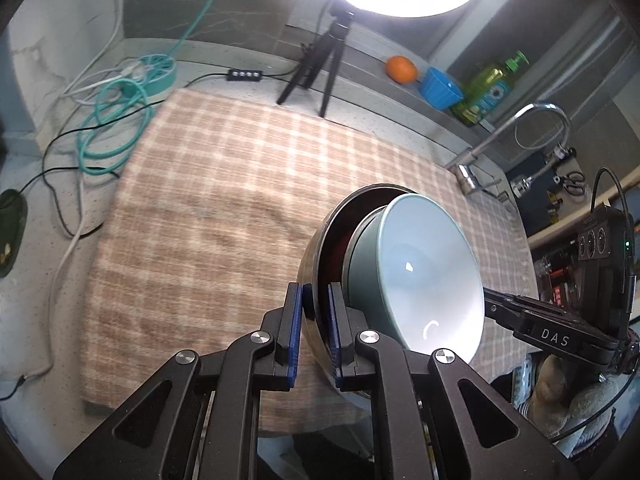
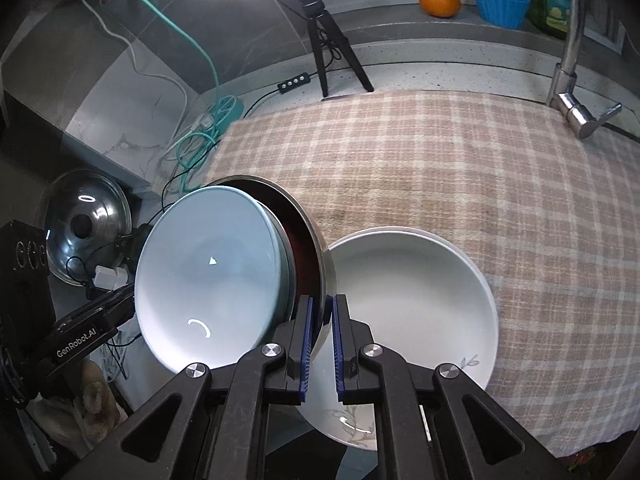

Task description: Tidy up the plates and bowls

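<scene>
A steel bowl (image 1: pixel 316 248) with a dark red inside is lifted off the checked cloth (image 1: pixel 220 200) and tilted steeply. A pale blue bowl (image 1: pixel 420 272) is nested inside it. My left gripper (image 1: pixel 314 292) is shut on the steel bowl's rim. From the opposite side, my right gripper (image 2: pixel 323 300) is shut on the same steel bowl (image 2: pixel 326 268), with the blue bowl (image 2: pixel 208 272) to its left. Just right of the steel bowl, a white deep plate (image 2: pixel 412 304) with a small leaf print rests near the cloth's (image 2: pixel 480 180) front edge.
A ring light on a black tripod (image 2: pixel 324 40) stands at the back of the counter. An orange (image 2: pixel 439 1), a blue cup (image 2: pixel 500 2) and a green bottle sit on the ledge by the faucet (image 2: pixel 568 92). Teal cables (image 1: pixel 116 120) lie left; a steel lid (image 2: pixel 88 224) is below.
</scene>
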Tool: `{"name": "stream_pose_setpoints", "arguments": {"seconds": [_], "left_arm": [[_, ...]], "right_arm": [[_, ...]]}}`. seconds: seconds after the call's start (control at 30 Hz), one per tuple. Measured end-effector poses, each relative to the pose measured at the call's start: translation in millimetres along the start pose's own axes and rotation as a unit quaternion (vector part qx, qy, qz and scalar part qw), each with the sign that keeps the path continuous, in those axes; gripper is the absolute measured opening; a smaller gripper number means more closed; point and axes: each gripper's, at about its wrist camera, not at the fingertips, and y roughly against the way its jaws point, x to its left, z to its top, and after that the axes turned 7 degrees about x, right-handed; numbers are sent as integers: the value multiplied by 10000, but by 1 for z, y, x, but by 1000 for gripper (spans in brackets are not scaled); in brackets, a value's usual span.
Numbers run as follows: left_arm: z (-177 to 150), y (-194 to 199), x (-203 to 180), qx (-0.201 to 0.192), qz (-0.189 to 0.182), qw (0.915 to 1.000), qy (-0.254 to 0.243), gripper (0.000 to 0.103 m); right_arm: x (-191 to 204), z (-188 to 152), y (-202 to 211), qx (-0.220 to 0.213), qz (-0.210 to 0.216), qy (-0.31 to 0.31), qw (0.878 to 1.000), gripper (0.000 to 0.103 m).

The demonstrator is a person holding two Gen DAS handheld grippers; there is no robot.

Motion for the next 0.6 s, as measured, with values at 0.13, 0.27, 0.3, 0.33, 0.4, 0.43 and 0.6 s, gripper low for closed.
{"name": "stream_pose_setpoints", "arguments": {"seconds": [0.13, 0.27, 0.3, 0.33, 0.4, 0.43, 0.6], "left_arm": [[-1, -15, -19, 173, -97, 9997, -151, 10], [-2, -28, -33, 328, -148, 9990, -249, 10], [-3, -30, -37, 348, -146, 9989, -274, 10], [-4, -33, -41, 370, -137, 9988, -306, 10], [-5, -36, -44, 418, -141, 9985, -336, 10], [-5, -38, -46, 442, -138, 9983, -353, 10], [-7, -46, -51, 525, -84, 9978, -391, 10]], "right_arm": [[-22, -8, 11, -66, -68, -180, 9998, 9], [-42, -14, 15, -75, -131, -366, 9992, 9], [-47, -16, 15, -70, -143, -414, 9990, 9], [-51, -17, 15, -62, -149, -444, 9989, 9], [-58, -20, 15, -44, -163, -495, 9986, 9], [-61, -21, 14, -38, -164, -523, 9985, 9], [-71, -26, 12, -6, -156, -592, 9981, 9]]}}
